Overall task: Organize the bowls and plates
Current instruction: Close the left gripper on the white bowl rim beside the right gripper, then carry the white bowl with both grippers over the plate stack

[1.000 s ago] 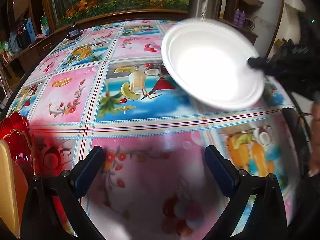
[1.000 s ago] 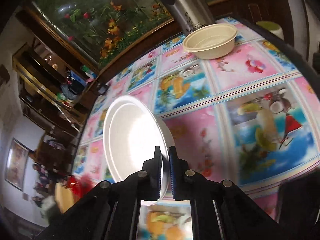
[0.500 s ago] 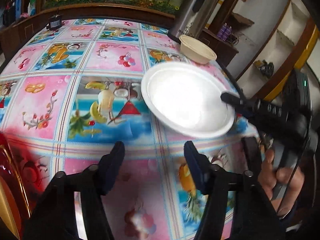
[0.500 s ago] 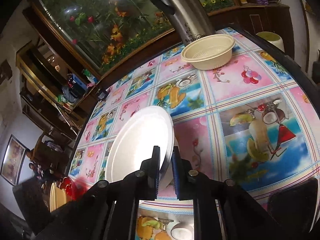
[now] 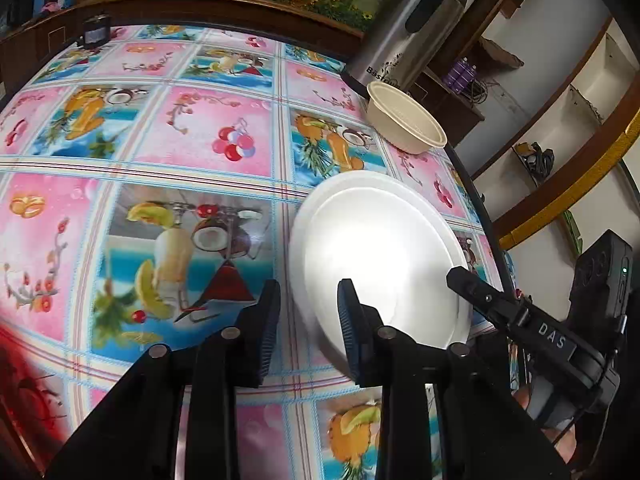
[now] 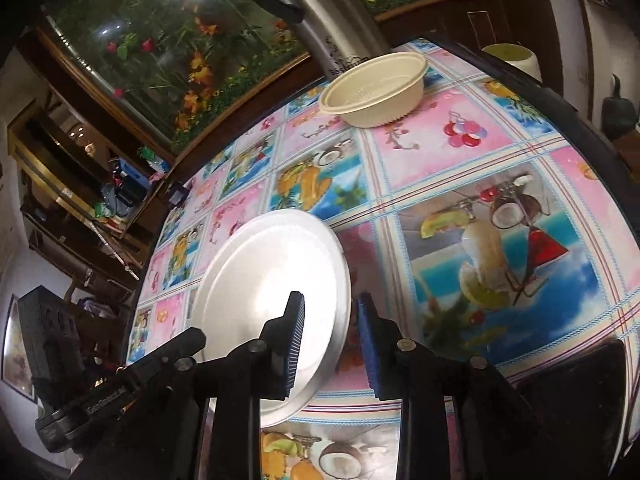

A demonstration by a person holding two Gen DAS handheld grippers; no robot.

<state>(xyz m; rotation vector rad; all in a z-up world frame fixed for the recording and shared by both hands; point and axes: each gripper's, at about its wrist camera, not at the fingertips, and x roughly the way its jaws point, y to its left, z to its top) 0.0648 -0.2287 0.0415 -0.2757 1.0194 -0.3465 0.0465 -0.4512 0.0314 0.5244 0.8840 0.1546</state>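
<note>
A white plate (image 5: 380,260) hangs tilted low over the right side of the table. In the left wrist view, my left gripper (image 5: 308,332) is shut on the plate's near-left rim, which runs between its blue pads. My right gripper (image 6: 331,340) has the opposite rim of the white plate (image 6: 268,280) between its jaws. Those jaws are opening, and the right pad stands off the rim. One finger (image 5: 464,280) of the right gripper reaches over the plate's right edge. A cream bowl (image 5: 404,120) (image 6: 376,88) sits upright at the far right of the table.
A steel thermos (image 5: 408,28) stands just behind the bowl. A red glass dish (image 5: 24,380) lies at the lower left. A small black box (image 5: 96,32) sits at the table's far edge. The tablecloth (image 5: 180,140) is patterned with fruit, and the table's right edge runs close by the plate.
My left gripper swung right to the plate and closed on its rim. My right gripper's jaws, shut on the plate before, have parted. The plate sank closer to the table.
</note>
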